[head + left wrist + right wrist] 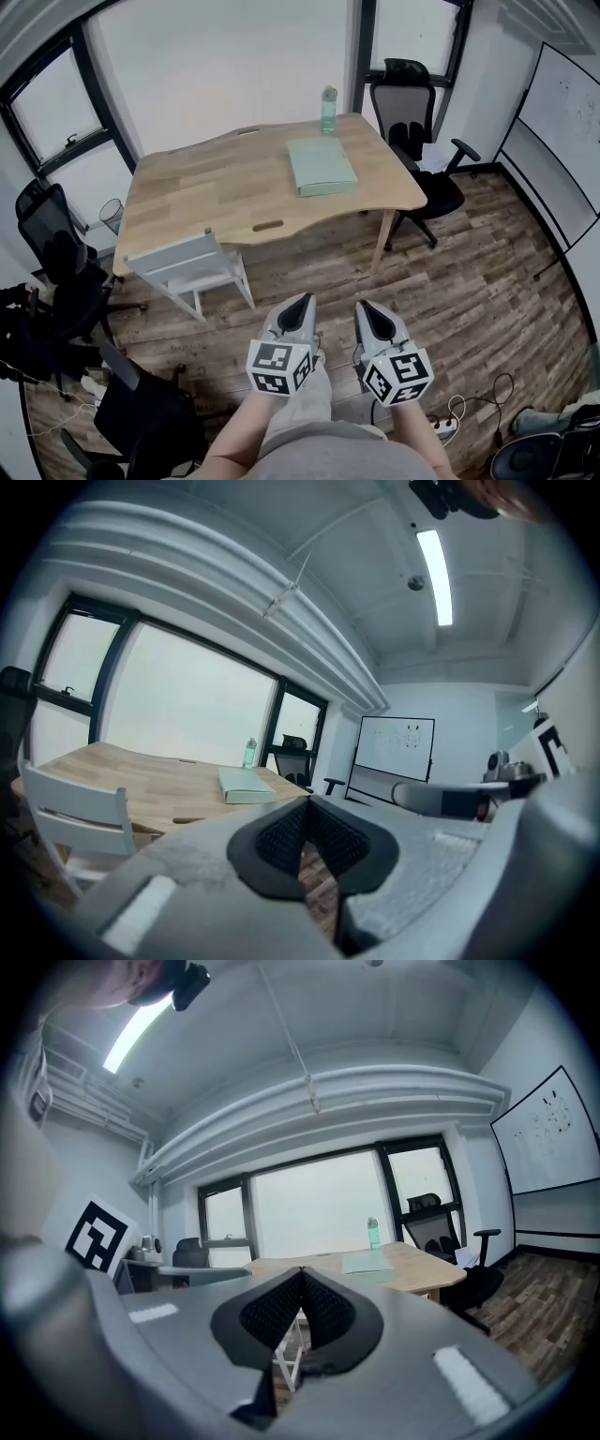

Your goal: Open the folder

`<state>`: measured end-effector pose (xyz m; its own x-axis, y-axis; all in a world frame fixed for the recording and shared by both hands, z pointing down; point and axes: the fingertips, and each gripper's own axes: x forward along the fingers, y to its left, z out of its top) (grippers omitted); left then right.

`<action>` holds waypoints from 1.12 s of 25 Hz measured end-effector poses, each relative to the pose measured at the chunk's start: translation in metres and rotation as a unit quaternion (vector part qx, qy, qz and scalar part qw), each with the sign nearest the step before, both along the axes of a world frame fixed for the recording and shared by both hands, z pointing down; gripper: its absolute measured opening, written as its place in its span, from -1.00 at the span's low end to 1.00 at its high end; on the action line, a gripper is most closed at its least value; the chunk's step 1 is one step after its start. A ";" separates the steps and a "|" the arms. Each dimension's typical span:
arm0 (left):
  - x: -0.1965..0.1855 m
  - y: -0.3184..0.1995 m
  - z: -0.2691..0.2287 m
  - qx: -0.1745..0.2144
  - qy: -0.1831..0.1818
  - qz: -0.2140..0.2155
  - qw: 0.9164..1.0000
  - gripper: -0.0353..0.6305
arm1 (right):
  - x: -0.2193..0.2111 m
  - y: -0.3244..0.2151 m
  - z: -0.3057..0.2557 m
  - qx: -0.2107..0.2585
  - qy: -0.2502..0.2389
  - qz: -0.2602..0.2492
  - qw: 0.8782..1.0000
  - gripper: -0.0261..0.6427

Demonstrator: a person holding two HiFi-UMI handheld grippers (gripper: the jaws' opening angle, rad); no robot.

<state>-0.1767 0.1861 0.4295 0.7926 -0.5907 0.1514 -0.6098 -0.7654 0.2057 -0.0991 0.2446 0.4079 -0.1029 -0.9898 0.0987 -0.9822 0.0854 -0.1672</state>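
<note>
**Q:** Grippers first: how many, and in what state?

**A:** Two. The left gripper [302, 302] has its jaws pressed together with nothing between them. The right gripper [367, 309] is the same, closed and empty. They sit side by side at 6 o'clock in the head view, over the wooden floor [469, 309] and well apart from the table [206, 187].

**Q:** And the folder?

**A:** One pale green folder [322, 167], lying flat and closed on the tabletop, at 12 o'clock from the grippers. It is on the table's right half, near the far edge. Neither gripper touches it.

**Q:** Anything else on the table?

**A:** One bottle [329, 110], upright, at 12 o'clock from the folder and just beside it.

**Q:** How many chairs?

**A:** One white chair [192, 267] stands at the table's near edge, at 10 o'clock from the grippers. One black office chair [412, 122] is at 2 o'clock from the folder, behind the table's right corner. Another black chair [52, 244] is at 9 o'clock in the head view. That makes three I can count.

**Q:** What about the walls?

**A:** One whiteboard [562, 122], at 3 o'clock from the bottle
</note>
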 end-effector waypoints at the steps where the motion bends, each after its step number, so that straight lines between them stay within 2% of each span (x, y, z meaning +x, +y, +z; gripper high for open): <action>1: 0.004 -0.010 0.001 -0.002 -0.001 0.000 1.000 -0.88 | 0.005 -0.010 0.000 -0.001 0.000 0.001 1.000 -0.93; 9: 0.037 -0.086 0.001 0.002 -0.014 -0.002 1.000 -0.88 | 0.045 -0.084 -0.006 -0.005 0.004 0.007 1.000 -0.93; 16: 0.061 -0.159 -0.002 0.001 -0.012 0.000 1.000 -0.88 | 0.073 -0.157 -0.016 -0.003 0.010 0.012 1.000 -0.93; 28: 0.084 -0.255 0.007 -0.006 -0.022 -0.002 1.000 -0.88 | 0.099 -0.255 -0.017 0.001 0.002 0.008 1.000 -0.93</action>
<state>-0.0924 -0.0691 0.4363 0.7830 -0.5915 0.1925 -0.6210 -0.7609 0.1879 -0.0004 -0.0102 0.3906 -0.0871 -0.9915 0.0970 -0.9840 0.0704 -0.1639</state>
